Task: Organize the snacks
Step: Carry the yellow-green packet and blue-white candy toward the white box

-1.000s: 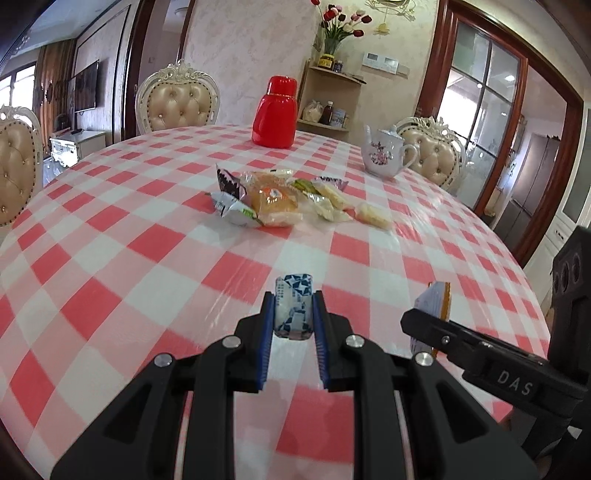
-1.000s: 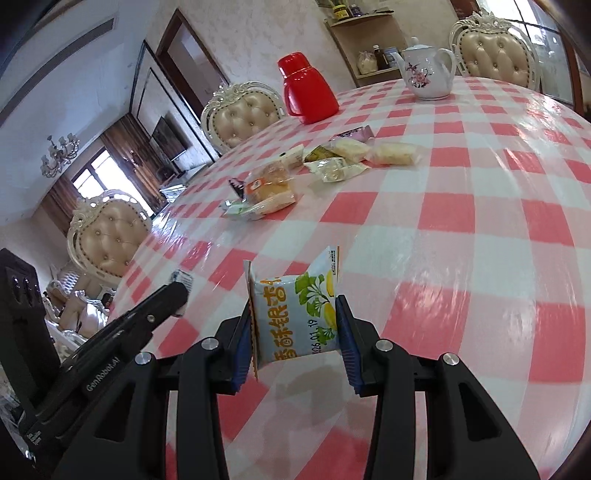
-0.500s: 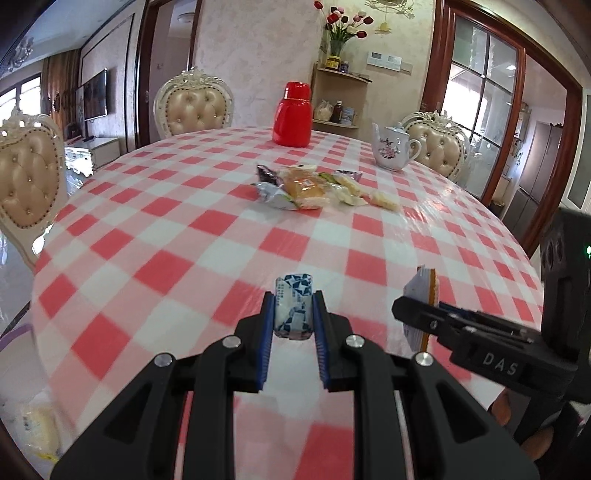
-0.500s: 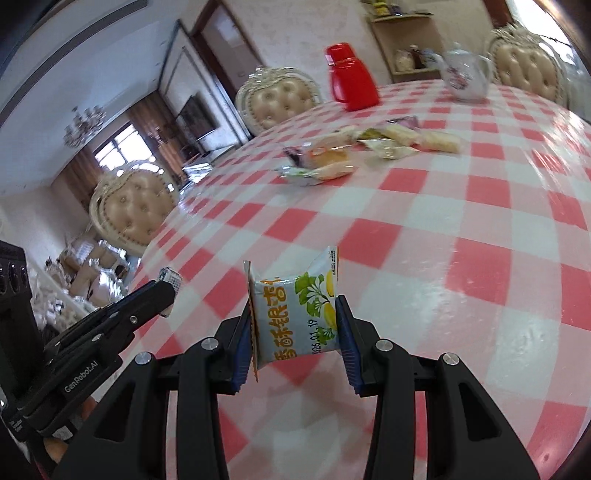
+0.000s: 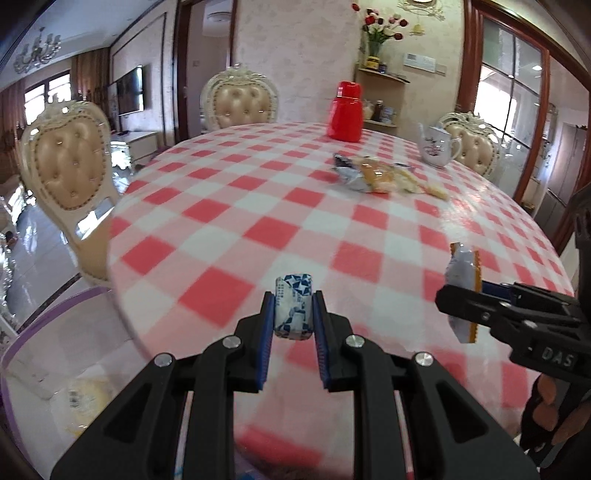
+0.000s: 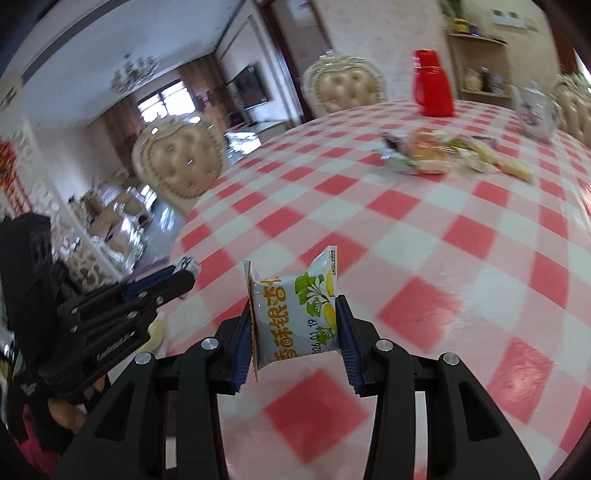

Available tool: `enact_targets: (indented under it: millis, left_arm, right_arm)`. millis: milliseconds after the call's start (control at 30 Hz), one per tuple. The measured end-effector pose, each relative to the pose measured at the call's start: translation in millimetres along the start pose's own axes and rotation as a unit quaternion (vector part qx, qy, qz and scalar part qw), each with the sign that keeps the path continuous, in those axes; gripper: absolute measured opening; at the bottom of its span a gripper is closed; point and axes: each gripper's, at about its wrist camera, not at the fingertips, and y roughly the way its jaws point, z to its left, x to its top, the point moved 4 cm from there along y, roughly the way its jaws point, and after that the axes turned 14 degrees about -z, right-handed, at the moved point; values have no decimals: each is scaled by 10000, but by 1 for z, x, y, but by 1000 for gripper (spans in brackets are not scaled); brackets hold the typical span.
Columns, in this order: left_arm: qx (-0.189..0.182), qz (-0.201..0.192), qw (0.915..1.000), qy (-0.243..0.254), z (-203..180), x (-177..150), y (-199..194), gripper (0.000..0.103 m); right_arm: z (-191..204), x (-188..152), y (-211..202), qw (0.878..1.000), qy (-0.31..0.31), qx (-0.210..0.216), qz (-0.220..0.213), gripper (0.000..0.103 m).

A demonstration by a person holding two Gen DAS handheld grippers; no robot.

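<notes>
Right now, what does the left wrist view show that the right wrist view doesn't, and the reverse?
Only the left wrist view: the clear bin with a purple rim below the table edge, and the flowers on the shelf.

Only the right wrist view: the printed front of the ginkgo snack pack in the right gripper.

Both: the left gripper shut on the blue-and-white candy, the snack pile, the red flask, and the teapot.
</notes>
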Motion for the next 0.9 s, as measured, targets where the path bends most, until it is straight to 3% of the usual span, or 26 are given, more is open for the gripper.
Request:
enact_targets:
  millis: [300, 533, 833, 867, 900]
  left_arm:
    - [530, -7, 9986, -46, 66, -7, -30, 20]
    - [817, 241, 9964, -17, 106, -25, -33, 21]
    - [1318, 458, 9902, -13, 149, -34, -38, 21]
    - [1372, 473, 9894, -26, 153, -34, -39, 22]
    - [1448, 479, 9883, -42, 158, -35, -40, 33]
  right_arm:
    - [84, -21, 17, 9947, -776, 619, 256, 41]
    - [137, -45, 30, 9843, -1146, 1191, 624, 41]
    - [210, -92, 34, 9505, -1980, 2144, 1069, 44]
    - [217, -96, 30, 9452, -2142, 2233, 1047, 46]
    - [222, -98, 29, 9424, -2234, 2270, 1027, 52]
